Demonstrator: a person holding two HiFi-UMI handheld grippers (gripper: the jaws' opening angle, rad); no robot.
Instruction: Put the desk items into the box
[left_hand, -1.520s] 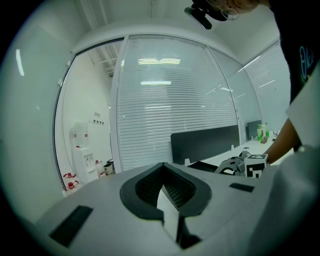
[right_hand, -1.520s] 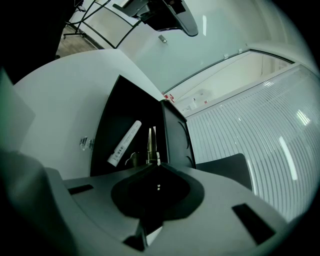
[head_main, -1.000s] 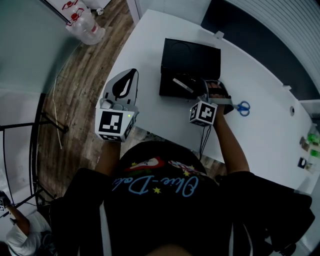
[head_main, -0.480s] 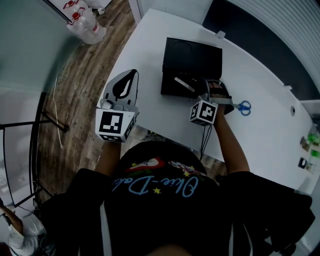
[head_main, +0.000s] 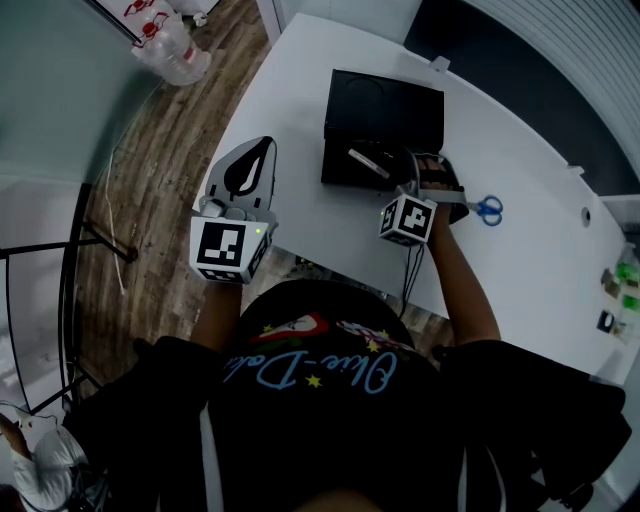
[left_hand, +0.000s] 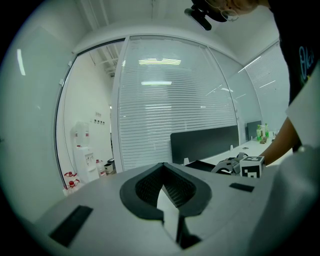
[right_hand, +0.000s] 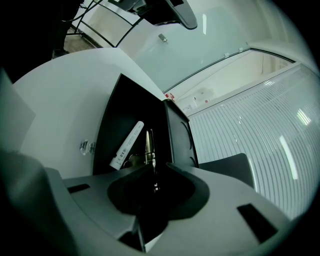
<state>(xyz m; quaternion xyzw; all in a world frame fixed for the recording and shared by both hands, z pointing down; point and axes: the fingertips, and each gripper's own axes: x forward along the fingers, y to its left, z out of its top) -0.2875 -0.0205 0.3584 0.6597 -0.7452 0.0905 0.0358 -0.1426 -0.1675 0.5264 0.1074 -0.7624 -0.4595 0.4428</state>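
Over the white desk (head_main: 300, 120), my right gripper (head_main: 428, 175) hangs at the open black box (head_main: 340, 172), its marker cube (head_main: 407, 218) hiding the box's right end from the head view. Its jaws have just been opening and now stand parted, with a thin pen (right_hand: 149, 145) running from the gap into the box, beside a white tube (head_main: 367, 165). Blue-handled scissors (head_main: 485, 210) lie on the desk just right of that gripper. My left gripper (head_main: 262, 150) hovers off the desk's edge above the wooden floor, jaws pressed together on nothing. Water bottles (head_main: 175, 45) stand on the floor well off. Box, tube, scissors and left gripper sit as they did a second ago.
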